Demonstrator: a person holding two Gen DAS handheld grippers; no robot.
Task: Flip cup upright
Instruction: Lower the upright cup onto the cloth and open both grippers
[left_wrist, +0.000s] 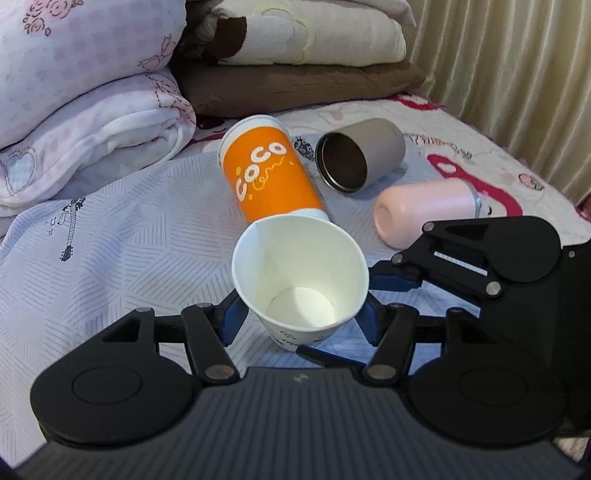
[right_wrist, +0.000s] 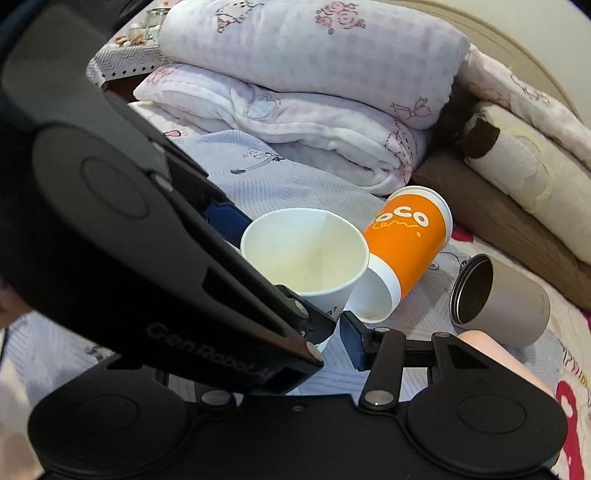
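On the bed sheet (left_wrist: 110, 258), the white paper cup (left_wrist: 300, 273) stands mouth-up between the blue pads (left_wrist: 232, 317) of the left gripper (left_wrist: 301, 317), which clamp its lower wall. Just behind it the orange cup (left_wrist: 269, 177) lies on its side, its open end touching the white cup's rim. Beyond, a grey metal tumbler (left_wrist: 360, 158) and a pink bottle (left_wrist: 424, 210) also lie tipped over. The right gripper (right_wrist: 332, 338) sits close at the cup's base; whether its fingers pinch anything cannot be told, since the left gripper's body hides one finger. Folded blankets (right_wrist: 295, 110) crowd the back
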